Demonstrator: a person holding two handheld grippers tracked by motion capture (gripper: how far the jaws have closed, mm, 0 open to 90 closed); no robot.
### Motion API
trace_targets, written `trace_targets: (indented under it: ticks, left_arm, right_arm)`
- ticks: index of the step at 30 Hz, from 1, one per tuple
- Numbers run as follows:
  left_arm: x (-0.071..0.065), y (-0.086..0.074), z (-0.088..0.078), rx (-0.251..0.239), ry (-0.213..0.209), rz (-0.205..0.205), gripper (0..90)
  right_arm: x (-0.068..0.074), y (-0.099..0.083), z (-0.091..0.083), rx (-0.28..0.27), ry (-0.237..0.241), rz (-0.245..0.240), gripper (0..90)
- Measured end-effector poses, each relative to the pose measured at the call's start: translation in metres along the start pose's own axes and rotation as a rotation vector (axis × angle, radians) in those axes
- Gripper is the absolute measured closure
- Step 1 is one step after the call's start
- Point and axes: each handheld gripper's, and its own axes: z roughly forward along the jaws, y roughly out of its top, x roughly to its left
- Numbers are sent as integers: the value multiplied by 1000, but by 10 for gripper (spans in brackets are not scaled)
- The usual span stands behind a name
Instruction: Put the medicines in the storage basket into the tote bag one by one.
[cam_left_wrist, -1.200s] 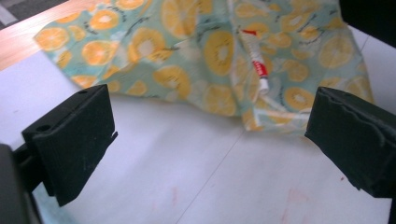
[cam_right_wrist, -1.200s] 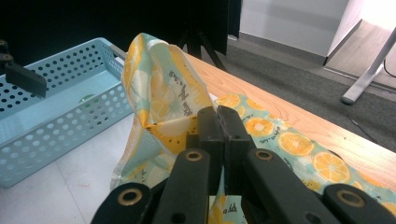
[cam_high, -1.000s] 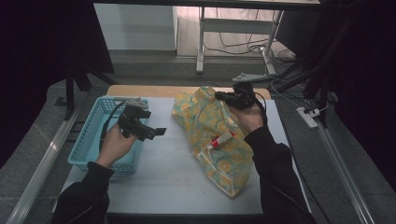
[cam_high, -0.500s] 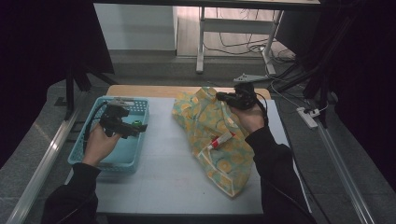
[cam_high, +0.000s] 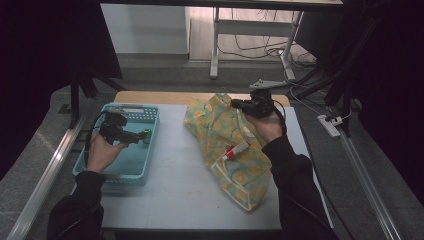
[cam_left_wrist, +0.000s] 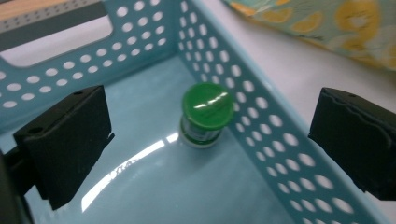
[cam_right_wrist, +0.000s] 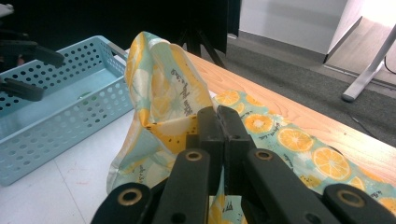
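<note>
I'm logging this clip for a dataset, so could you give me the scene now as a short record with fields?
surface: white table
left claw: open, over the basket, jaws either side of the jar
basket: light blue, perforated walls
jar: green lid, upright in the basket near its wall
right claw: shut on the bag's edge, lifting it
bag: orange-slice print fabric
tube: red and white, lying on the bag

Both forearms wear dark long sleeves (cam_high: 287, 165); the left gripper (cam_high: 131, 135) and right gripper (cam_high: 245, 105) are black, each trailing a black cable; a grey three-cornered plate (cam_high: 267, 83) tops the right one; its linkage arms carry round brass-ringed pivots (seen in the right gripper view); the pads (cam_left_wrist: 65, 140) are blocky, matte black.
</note>
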Motion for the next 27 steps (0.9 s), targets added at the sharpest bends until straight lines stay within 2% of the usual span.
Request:
trace_targets:
  ticks: [4, 7, 13, 17, 23, 27]
  left_arm:
    - [6, 1, 12, 29, 19, -25, 0]
    - [7, 2, 20, 54, 29, -26, 4]
    - [6, 7, 36, 120, 43, -11, 7]
    - [4, 10, 44, 152, 83, 3, 40]
    - [5, 11, 49, 165, 60, 6, 140]
    - [5, 12, 50, 170, 22, 21, 273]
  right_arm:
    - [0, 0, 0, -1, 1, 1, 896]
    - [-1, 0, 0, -2, 1, 2, 896]
    - [-1, 0, 1, -1, 2, 2, 896]
    - [-1, 0, 1, -1, 2, 3, 896]
    - [-2, 0, 0, -2, 1, 5, 896]
    - [-2, 0, 0, -3, 3, 5, 896]
